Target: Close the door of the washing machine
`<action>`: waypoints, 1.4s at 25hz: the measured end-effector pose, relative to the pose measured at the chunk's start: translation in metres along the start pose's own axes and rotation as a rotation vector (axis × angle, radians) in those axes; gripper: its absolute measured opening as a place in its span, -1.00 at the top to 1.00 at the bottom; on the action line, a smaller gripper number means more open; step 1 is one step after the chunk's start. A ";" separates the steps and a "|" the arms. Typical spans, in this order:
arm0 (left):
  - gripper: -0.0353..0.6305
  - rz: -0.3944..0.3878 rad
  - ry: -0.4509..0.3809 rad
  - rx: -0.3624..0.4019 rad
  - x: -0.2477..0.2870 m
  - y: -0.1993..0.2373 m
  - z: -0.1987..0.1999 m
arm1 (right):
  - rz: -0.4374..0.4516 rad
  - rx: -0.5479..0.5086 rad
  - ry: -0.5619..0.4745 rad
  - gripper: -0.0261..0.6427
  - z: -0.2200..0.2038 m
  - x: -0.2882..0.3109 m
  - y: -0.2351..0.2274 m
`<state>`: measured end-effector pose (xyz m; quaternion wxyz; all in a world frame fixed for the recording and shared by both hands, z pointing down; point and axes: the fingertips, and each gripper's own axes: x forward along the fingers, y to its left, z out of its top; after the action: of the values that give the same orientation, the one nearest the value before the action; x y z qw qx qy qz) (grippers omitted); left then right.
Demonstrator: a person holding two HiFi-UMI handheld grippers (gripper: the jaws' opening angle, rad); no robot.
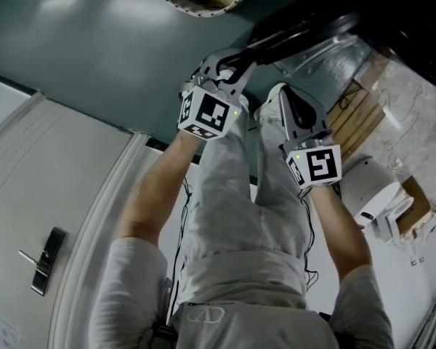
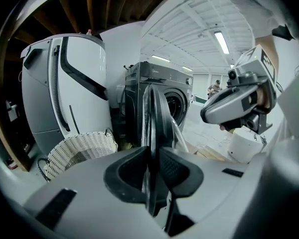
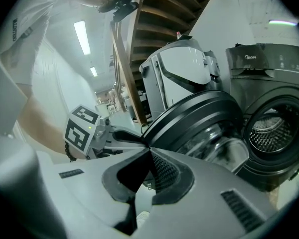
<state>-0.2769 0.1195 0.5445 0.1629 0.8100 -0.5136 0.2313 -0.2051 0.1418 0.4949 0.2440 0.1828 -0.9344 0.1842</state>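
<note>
The dark washing machine (image 2: 177,91) stands with its round door (image 2: 154,113) swung out, edge-on to the left gripper view. My left gripper (image 2: 153,156) has its pads pressed on that door's rim. In the right gripper view the door (image 3: 199,118) shows its glass bowl, with the drum (image 3: 271,133) behind it. My right gripper (image 3: 148,151) is shut on nothing, its tips close to the rim just right of the left gripper (image 3: 97,133). In the head view both grippers, left (image 1: 221,67) and right (image 1: 294,104), reach side by side to the dark door rim (image 1: 298,31).
A tall white appliance (image 2: 65,83) stands left of the washer, with a white wicker basket (image 2: 79,151) in front. A wooden pallet (image 1: 356,115) and a white cylindrical device (image 1: 378,187) lie to the right. Wooden stairs (image 3: 164,19) hang overhead.
</note>
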 end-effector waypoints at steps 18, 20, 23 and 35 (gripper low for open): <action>0.69 0.082 0.063 -0.115 0.012 -0.072 0.002 | -0.117 0.084 0.003 0.89 -0.050 -0.063 -0.056; 0.68 0.088 0.068 -0.126 0.012 -0.080 0.002 | -0.117 0.089 0.000 0.89 -0.054 -0.068 -0.056; 0.68 0.104 0.068 -0.147 0.015 -0.089 0.004 | -0.117 0.093 0.005 0.89 -0.064 -0.075 -0.059; 0.67 0.138 0.094 -0.216 0.025 -0.130 0.009 | -0.177 0.118 0.000 0.89 -0.106 -0.122 -0.075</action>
<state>-0.1474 0.1504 0.5472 0.2568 0.7388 -0.5818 0.2229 -0.0326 0.1537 0.5363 0.2481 0.2786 -0.9021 0.2169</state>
